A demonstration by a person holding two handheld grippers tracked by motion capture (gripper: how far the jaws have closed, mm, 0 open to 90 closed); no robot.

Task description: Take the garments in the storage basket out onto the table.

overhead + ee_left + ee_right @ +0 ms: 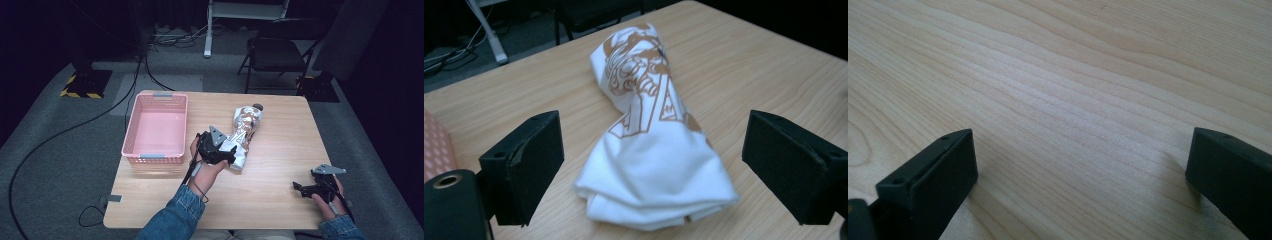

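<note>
High view: wooden surface (280,185) with a pink basket (156,129) at its left side, standing empty. A rolled white cloth with a brown print (244,131) lies near the middle of the surface, well right of the basket, its long axis running from near to far. The left gripper (231,155) sits at the near end of the cloth, held in the left hand (204,167), denim sleeve visible at the bottom edge. The right gripper (299,187) is at the near right part of the surface, well apart from the cloth, held in the right hand (327,199). A folding chair (276,52) stands on the floor beyond the far edge. Left gripper view: jaws spread wide, one on either side of the cloth's (651,150) near folded end; neither pad touches the fabric, which lies flat on the wood. A corner of the basket (436,150) shows at the left edge. Right gripper view: jaws wide apart, low over bare wood grain (1073,100), nothing between them.
</note>
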